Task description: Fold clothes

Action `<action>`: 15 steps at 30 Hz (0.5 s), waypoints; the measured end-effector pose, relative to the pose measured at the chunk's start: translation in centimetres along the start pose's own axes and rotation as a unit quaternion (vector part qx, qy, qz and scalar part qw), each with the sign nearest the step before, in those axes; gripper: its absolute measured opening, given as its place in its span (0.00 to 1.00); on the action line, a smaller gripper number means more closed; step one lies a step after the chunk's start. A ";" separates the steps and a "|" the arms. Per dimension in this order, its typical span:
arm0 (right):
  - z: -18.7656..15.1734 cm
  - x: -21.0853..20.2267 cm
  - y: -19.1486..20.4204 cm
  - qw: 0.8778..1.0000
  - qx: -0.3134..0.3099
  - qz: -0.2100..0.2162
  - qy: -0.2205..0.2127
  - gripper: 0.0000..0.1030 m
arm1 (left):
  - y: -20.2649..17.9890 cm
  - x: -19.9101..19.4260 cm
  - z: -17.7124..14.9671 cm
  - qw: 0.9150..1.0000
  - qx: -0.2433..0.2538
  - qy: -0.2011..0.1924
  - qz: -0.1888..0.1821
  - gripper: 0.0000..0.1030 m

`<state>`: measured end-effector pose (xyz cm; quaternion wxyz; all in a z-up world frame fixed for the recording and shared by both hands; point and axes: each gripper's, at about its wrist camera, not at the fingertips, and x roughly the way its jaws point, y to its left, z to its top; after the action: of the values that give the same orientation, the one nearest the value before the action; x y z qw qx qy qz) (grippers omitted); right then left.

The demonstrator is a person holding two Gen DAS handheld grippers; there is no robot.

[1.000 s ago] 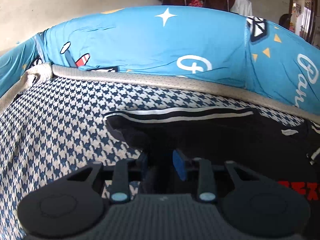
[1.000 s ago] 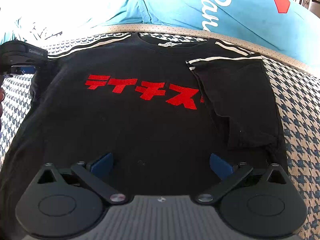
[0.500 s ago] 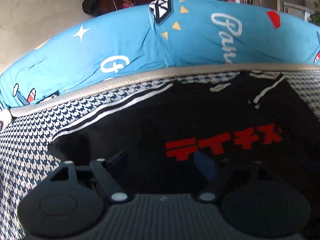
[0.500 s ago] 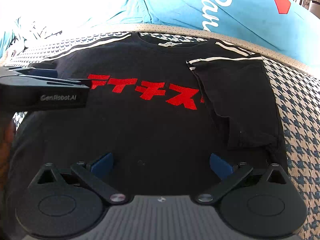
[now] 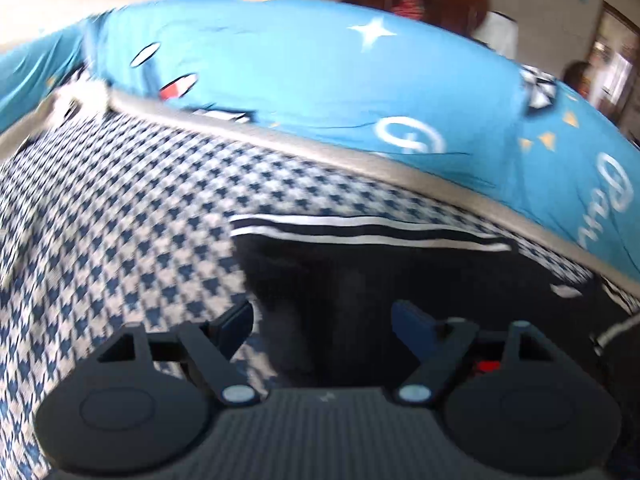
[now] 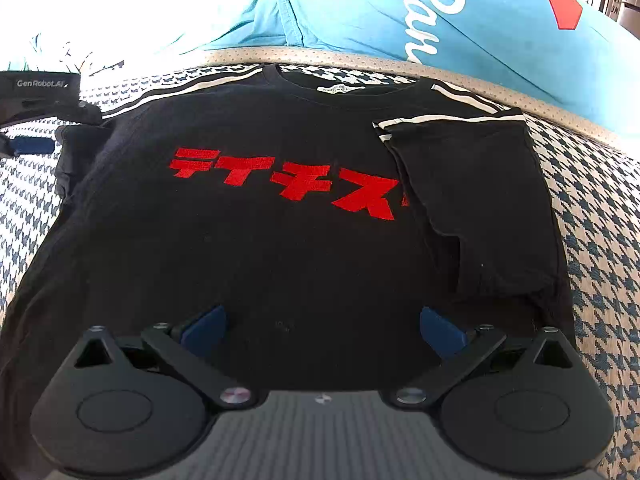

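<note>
A black T-shirt with red characters and white shoulder stripes lies flat on the houndstooth cushion. Its right sleeve is folded in over the chest. Its left sleeve lies out flat, seen in the left wrist view. My left gripper is open, its jaws on either side of the sleeve's edge; it also shows at the left edge of the right wrist view. My right gripper is open and empty over the shirt's lower part.
Blue printed pillows stand along the back behind a beige piping edge, also in the right wrist view. Houndstooth cushion extends left of the shirt. Chairs and a doorway show far behind.
My left gripper opened, swung over the shirt's chest, then came back to the left sleeve, open around its edge. The right gripper and the shirt have not moved.
</note>
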<state>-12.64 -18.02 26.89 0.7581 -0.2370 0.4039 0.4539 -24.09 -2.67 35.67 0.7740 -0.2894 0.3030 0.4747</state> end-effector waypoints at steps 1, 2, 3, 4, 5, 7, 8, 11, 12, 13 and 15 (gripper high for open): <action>0.0 0.0 0.0 1.000 0.000 0.000 0.000 1.00 | 0.6 0.2 0.1 1.000 -0.010 0.003 0.003 0.77; 0.0 0.0 0.0 1.000 0.000 0.000 0.000 1.00 | 1.0 0.4 0.2 1.000 -0.018 0.006 0.003 0.77; 0.0 0.0 0.0 1.000 0.000 0.000 0.000 1.00 | 1.4 0.6 0.3 1.000 -0.026 0.009 0.002 0.77; 0.0 0.0 0.0 1.000 -0.001 0.000 0.000 1.00 | 1.6 0.7 0.3 0.999 -0.032 0.012 0.001 0.77; 0.0 0.0 0.0 1.000 -0.001 0.000 -0.001 1.00 | 1.8 0.9 0.3 0.999 -0.037 0.013 0.002 0.77; 0.0 0.1 0.0 1.000 -0.001 0.000 -0.001 1.00 | 2.0 1.3 0.3 0.999 -0.044 0.016 0.004 0.77; 0.0 0.1 0.0 1.000 -0.001 0.000 -0.001 1.00 | 2.1 1.4 0.3 0.999 -0.046 0.016 0.005 0.77; 0.0 0.1 0.0 1.000 -0.002 0.000 -0.001 1.00 | 2.3 1.9 0.4 0.998 -0.054 0.016 0.005 0.76; 0.0 0.1 0.0 1.000 -0.002 0.000 -0.001 1.00 | 2.5 2.1 0.5 0.998 -0.059 0.018 0.005 0.76; 0.1 0.1 0.0 1.000 -0.002 0.000 -0.001 1.00 | 2.6 2.4 0.5 0.998 -0.065 0.021 0.004 0.76; 0.1 0.2 0.0 1.000 -0.002 0.000 -0.001 1.00 | 3.0 3.0 0.6 0.996 -0.080 0.029 0.002 0.76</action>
<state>-12.60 -17.89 26.81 0.7581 -0.2385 0.4019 0.4548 -25.59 0.62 33.36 0.7384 -0.3637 0.2870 0.4901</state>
